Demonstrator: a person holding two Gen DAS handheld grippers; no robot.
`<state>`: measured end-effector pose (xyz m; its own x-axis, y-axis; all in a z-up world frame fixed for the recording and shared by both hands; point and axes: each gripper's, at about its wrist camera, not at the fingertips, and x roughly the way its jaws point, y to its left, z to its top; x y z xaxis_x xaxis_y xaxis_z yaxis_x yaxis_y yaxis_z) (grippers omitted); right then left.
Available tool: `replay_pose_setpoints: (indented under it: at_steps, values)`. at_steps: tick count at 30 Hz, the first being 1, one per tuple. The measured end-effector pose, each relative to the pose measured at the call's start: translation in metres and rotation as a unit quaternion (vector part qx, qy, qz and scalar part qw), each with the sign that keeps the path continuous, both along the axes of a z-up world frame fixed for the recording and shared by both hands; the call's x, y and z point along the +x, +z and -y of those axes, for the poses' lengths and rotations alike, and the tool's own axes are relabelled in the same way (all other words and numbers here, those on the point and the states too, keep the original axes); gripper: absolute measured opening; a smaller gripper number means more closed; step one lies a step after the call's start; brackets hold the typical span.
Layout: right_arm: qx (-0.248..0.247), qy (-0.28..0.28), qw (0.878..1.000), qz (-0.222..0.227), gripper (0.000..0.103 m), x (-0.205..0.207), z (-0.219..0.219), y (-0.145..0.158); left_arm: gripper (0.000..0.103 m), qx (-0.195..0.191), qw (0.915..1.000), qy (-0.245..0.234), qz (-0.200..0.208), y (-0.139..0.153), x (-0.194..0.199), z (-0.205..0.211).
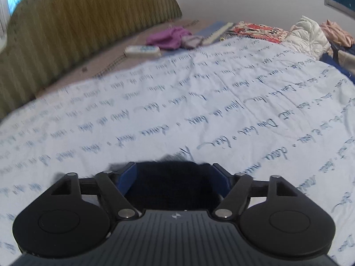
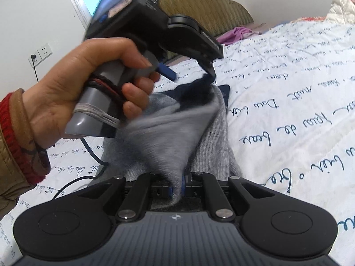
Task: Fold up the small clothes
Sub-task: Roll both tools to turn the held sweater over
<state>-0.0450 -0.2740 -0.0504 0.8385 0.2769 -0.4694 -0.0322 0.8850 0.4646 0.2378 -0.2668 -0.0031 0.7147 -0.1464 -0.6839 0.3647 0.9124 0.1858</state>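
Right claw: the right gripper [image 2: 176, 188] is clamping its jaws on one end of the grey sock [image 2: 177, 133], pinched tight between the blue pads.
Left claw: the left gripper [image 1: 176, 177] is standing with jaws apart around the sock's dark navy cuff [image 1: 170, 181]; the pads are not pressing on it.
Sock: it is stretching from the right gripper up toward the left one, partly lifted and twisted, partly lying on the white quilt [image 2: 288, 110] with blue script.
Step in hand: judging by the spread left jaws, the cuff end is being let go onto the sock for a fold.
Next move: it likely calls for the left gripper clearing the cuff, then pressing the fold flat.
Count: one sock; two grippers; one hand [image 2: 73, 93] in view; one purple garment [image 1: 170, 37] near the headboard [image 1: 84, 24].
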Motion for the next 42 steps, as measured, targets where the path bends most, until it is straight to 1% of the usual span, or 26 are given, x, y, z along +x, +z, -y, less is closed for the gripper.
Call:
replay_pose_setpoints:
  at_steps: [2,6,11,14,16,17,18,19,21,25,28,30,31,32,33,34,36,39,42]
  values:
    - [0.005,-0.001,1.0,-0.003,0.008,0.0,0.002,-0.001,0.079,0.012,0.9999,0.004,0.009,0.003,-0.003,-0.004]
    - [0.016,-0.004,1.0,-0.012,0.009,0.001,0.006,-0.002,0.084,0.015,0.9996,0.005,0.022,0.008,-0.016,-0.019]
    - [0.027,-0.002,0.999,-0.022,0.01,0.002,0.013,-0.002,0.084,0.022,0.999,0.018,0.034,0.008,-0.04,-0.045]
    - [0.046,0.002,0.999,-0.028,0.012,0.003,0.019,-0.003,0.084,0.015,0.9988,0.026,0.04,0.006,-0.059,-0.067]
    - [0.06,0.005,0.998,-0.032,0.015,0.004,0.024,-0.004,0.085,0.018,0.9981,0.032,0.051,0.004,-0.077,-0.084]
    - [0.066,0.005,0.997,-0.033,0.019,0.004,0.027,-0.005,0.086,0.02,0.9977,0.033,0.056,0.003,-0.087,-0.092]
    - [0.071,0.004,0.997,-0.033,0.026,0.004,0.03,-0.005,0.088,0.022,0.9974,0.035,0.06,0.001,-0.097,-0.101]
    - [0.076,0.004,0.997,-0.033,0.036,0.004,0.033,-0.005,0.09,0.024,0.9971,0.04,0.061,-0.001,-0.107,-0.109]
    - [0.093,0.004,0.995,-0.03,0.049,0.003,0.038,-0.005,0.09,0.019,0.9968,0.051,0.058,-0.005,-0.124,-0.127]
    - [0.133,0.011,0.991,-0.029,0.049,0.007,0.048,-0.007,0.091,-0.003,0.9972,0.069,0.031,-0.016,-0.151,-0.156]
    - [0.157,0.008,0.987,-0.032,0.05,0.008,0.053,-0.009,0.091,-0.016,0.9968,0.078,0.004,-0.024,-0.16,-0.168]
    - [0.165,0.009,0.986,-0.035,0.05,0.009,0.054,-0.011,0.091,-0.03,0.9962,0.082,-0.003,-0.026,-0.163,-0.174]
    - [0.164,0.01,0.986,-0.035,0.046,0.009,0.054,-0.011,0.091,-0.032,0.9959,0.085,-0.004,-0.025,-0.163,-0.176]
    - [0.159,0.011,0.987,-0.036,0.04,0.009,0.053,-0.011,0.091,-0.033,0.9957,0.087,-0.003,-0.025,-0.164,-0.177]
    - [0.155,0.01,0.987,-0.039,0.029,0.009,0.052,-0.012,0.091,-0.031,0.9957,0.088,-0.002,-0.025,-0.164,-0.178]
    - [0.153,0.005,0.987,-0.044,0.021,0.009,0.052,-0.014,0.091,-0.029,0.9956,0.089,-0.001,-0.025,-0.163,-0.178]
    - [0.157,-0.005,0.986,-0.051,0.013,0.009,0.053,-0.019,0.091,-0.024,0.9956,0.091,0.0,-0.024,-0.163,-0.179]
    - [0.18,-0.012,0.982,-0.055,0.01,0.009,0.056,-0.026,0.091,-0.024,0.9952,0.095,-0.002,-0.025,-0.164,-0.182]
    - [0.185,-0.015,0.981,-0.059,0.009,0.011,0.056,-0.028,0.091,-0.027,0.9947,0.099,-0.005,-0.026,-0.163,-0.185]
